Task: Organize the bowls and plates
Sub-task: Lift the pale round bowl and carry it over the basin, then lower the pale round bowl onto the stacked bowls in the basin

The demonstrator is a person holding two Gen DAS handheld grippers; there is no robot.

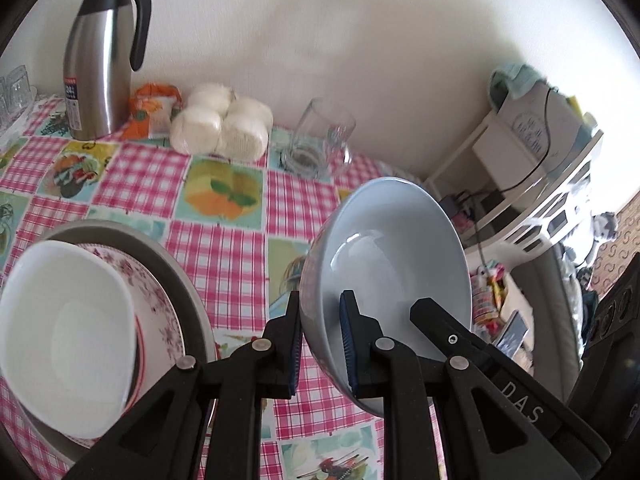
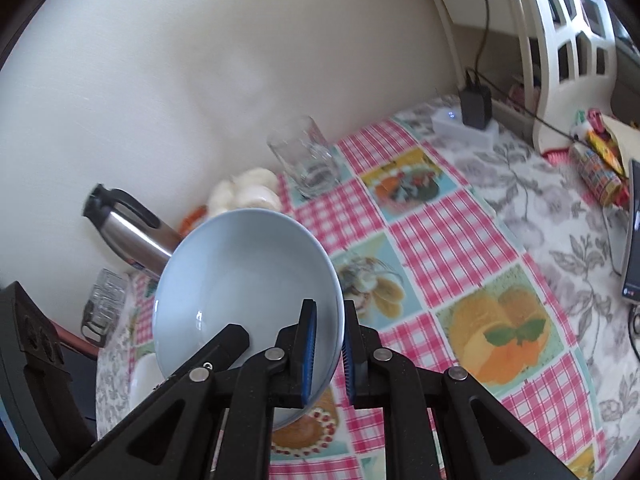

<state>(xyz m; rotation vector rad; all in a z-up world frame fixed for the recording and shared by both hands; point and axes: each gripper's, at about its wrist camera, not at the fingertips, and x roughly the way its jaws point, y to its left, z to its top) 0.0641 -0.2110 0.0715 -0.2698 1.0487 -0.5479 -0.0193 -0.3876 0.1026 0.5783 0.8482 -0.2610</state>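
Note:
A light blue bowl [image 1: 392,256] hangs tilted above the checked tablecloth [image 1: 224,248], held from two sides. My left gripper [image 1: 322,344] is shut on its near left rim, one blue pad inside and one outside. The right gripper's black finger [image 1: 432,316] reaches into the bowl from the right. In the right wrist view the same bowl [image 2: 240,280] fills the lower middle, and my right gripper [image 2: 329,354] is shut on its right rim. At lower left a white bowl [image 1: 68,332] sits on a floral plate [image 1: 156,292], which lies on a grey plate [image 1: 188,280].
Along the wall stand a steel jug [image 1: 104,60], white round packs [image 1: 224,128], an orange packet [image 1: 150,112] and an empty glass [image 1: 320,136]. A white shelf [image 1: 540,168] is at right. A charger [image 2: 476,108], a glass mug [image 2: 104,308] and a dark chair back [image 2: 32,360] also show.

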